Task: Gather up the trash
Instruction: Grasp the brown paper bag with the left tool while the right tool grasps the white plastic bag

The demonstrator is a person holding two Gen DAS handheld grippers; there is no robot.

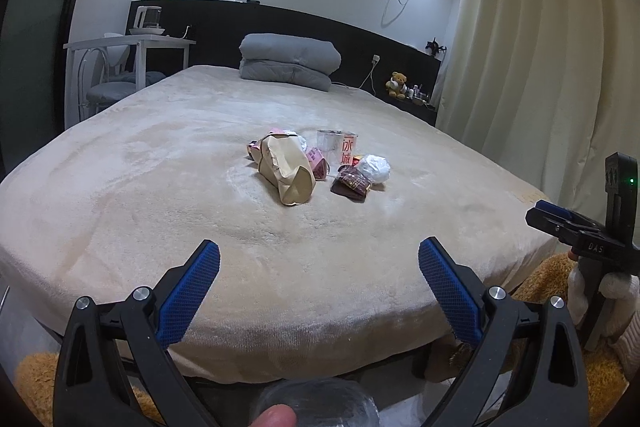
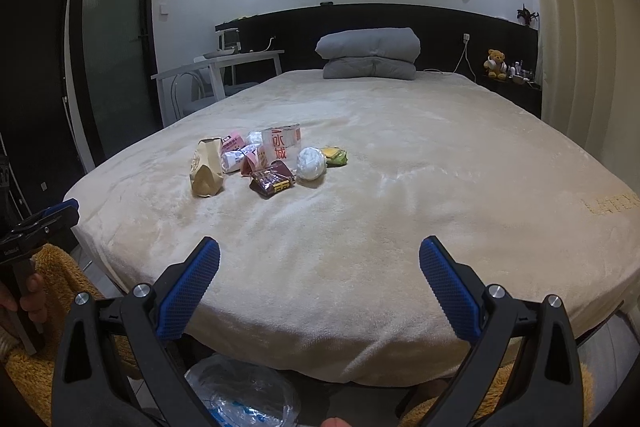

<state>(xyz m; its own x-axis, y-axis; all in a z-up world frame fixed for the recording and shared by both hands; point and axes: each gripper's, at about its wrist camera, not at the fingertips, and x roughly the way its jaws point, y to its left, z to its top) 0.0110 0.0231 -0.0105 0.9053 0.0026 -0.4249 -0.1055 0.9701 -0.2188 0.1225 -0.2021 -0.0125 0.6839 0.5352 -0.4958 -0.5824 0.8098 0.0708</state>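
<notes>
A pile of trash lies in the middle of the beige bed [image 1: 160, 187]: a crumpled brown paper bag [image 1: 286, 171], a clear cup with red print [image 1: 340, 149], a dark red wrapper [image 1: 352, 183], a white crumpled ball [image 1: 374, 169]. The right wrist view shows the same bag [image 2: 206, 169], cup [image 2: 282, 143], wrapper [image 2: 272, 183], ball [image 2: 311, 163], pink packets [image 2: 240, 153] and a yellow-green wrapper [image 2: 336, 155]. My left gripper [image 1: 319, 259] is open and empty at the bed's near edge. My right gripper [image 2: 319, 259] is open and empty, also short of the pile.
A folded grey duvet [image 1: 290, 61] lies at the black headboard. A white table with a kettle [image 1: 148, 21] and chair stand left. Curtains [image 1: 540, 47] hang right. A clear plastic bag [image 2: 244, 393] sits below the bed edge, on the floor.
</notes>
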